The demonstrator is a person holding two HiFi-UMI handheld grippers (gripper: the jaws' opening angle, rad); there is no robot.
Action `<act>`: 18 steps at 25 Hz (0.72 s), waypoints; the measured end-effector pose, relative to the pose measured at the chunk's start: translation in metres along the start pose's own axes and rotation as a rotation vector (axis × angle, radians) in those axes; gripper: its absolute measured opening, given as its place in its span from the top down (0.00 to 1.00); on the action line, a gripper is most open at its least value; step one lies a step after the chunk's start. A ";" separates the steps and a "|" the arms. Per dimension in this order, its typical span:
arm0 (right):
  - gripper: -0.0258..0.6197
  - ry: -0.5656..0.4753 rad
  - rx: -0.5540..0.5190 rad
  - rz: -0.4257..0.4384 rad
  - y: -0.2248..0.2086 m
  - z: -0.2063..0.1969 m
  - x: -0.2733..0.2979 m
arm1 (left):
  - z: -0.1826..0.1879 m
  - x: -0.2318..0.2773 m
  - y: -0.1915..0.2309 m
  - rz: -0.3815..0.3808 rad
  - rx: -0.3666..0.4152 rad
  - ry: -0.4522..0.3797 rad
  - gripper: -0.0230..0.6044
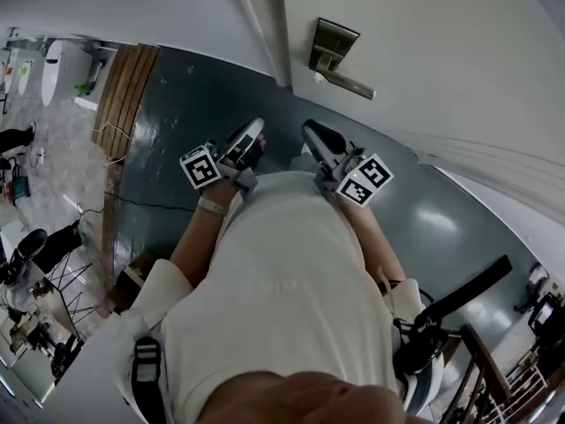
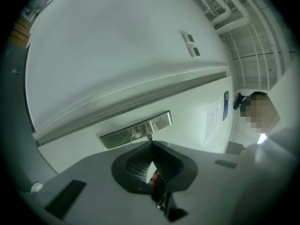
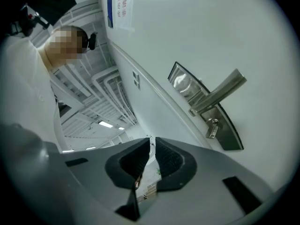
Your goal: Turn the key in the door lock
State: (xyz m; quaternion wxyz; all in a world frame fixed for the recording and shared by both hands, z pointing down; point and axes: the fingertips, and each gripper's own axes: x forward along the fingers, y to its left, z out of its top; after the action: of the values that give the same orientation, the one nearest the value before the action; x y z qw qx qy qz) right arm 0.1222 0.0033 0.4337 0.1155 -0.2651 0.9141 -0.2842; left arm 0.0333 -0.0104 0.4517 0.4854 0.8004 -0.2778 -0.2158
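A brushed-metal lock plate (image 1: 331,47) with a lever handle (image 1: 353,85) sits on the white door ahead of me. From the right gripper view, a small key (image 3: 213,128) sticks out of the plate (image 3: 229,135) just below the lever (image 3: 218,93). The left gripper view also catches the plate (image 2: 159,122) and the key (image 2: 130,135). Both grippers are held close to my chest, well short of the door. My left gripper (image 1: 250,138) (image 2: 151,143) is shut with nothing in it. My right gripper (image 1: 315,136) (image 3: 152,139) is also empty, jaws drawn together to a thin slit.
The door frame (image 1: 278,34) runs down left of the lock plate. Dark green floor (image 1: 168,148) lies below, with a wooden strip (image 1: 119,104) at its left. A black bar (image 1: 463,291) and railing (image 1: 494,369) stand at lower right. Gear (image 1: 35,246) clutters the far left.
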 end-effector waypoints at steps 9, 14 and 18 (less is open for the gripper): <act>0.92 0.083 -0.118 -0.061 -0.029 0.007 0.010 | 0.007 0.030 0.003 0.017 -0.020 0.013 0.95; 0.92 0.108 -0.223 -0.221 -0.044 -0.004 0.012 | 0.017 0.021 0.022 0.021 -0.073 0.043 0.95; 0.91 0.135 -0.364 -0.413 -0.058 -0.006 0.012 | 0.028 0.016 0.030 0.004 -0.170 0.064 0.95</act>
State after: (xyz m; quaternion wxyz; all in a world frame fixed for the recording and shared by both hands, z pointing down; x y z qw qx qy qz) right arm 0.1345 -0.0411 0.4721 -0.0556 -0.4426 0.8824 -0.1498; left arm 0.0205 -0.0506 0.4652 0.5609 0.7621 -0.2444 -0.2120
